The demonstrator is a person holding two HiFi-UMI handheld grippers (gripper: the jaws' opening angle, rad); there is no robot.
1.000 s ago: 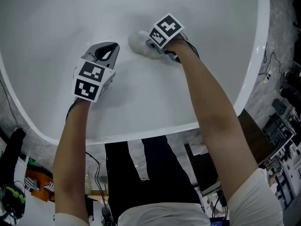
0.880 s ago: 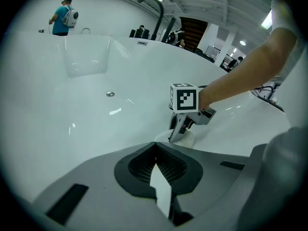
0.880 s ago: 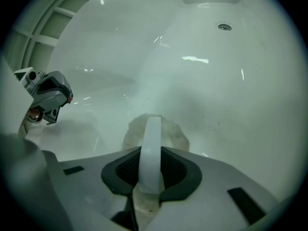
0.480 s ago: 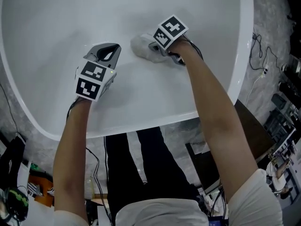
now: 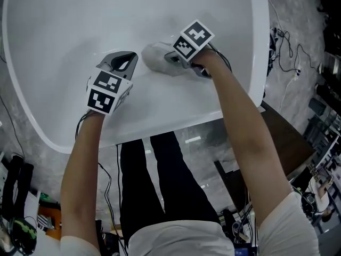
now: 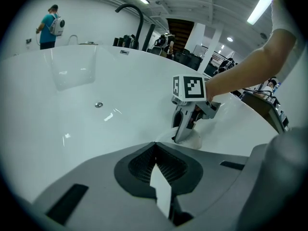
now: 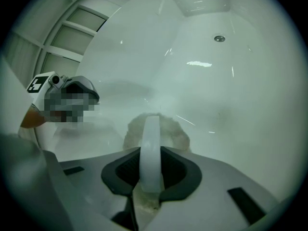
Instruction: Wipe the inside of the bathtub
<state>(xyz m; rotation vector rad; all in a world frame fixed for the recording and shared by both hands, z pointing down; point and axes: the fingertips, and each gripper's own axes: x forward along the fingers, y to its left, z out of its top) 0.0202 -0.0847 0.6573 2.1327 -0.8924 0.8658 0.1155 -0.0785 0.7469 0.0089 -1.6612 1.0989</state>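
Drain (image 7: 219, 38) seen only from gripper views. Inside bathtub (image 5: 64, 25): right gripper (image 5: 171, 56) clamped on cloth (image 5: 153, 57); left gripper (image 5: 127, 61), at its 9 o'clock, closed, empty.

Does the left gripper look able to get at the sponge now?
Probably yes: the left gripper lies close beside the sponge, with only bare bathtub between. However, the right gripper is shut on the sponge's handle, and the left jaws are together, so they must open first.

Bathtub (image 5: 80, 25) glossy, smooth (light glints); cloth (image 5: 154, 59) soft, fuzzy, matt.
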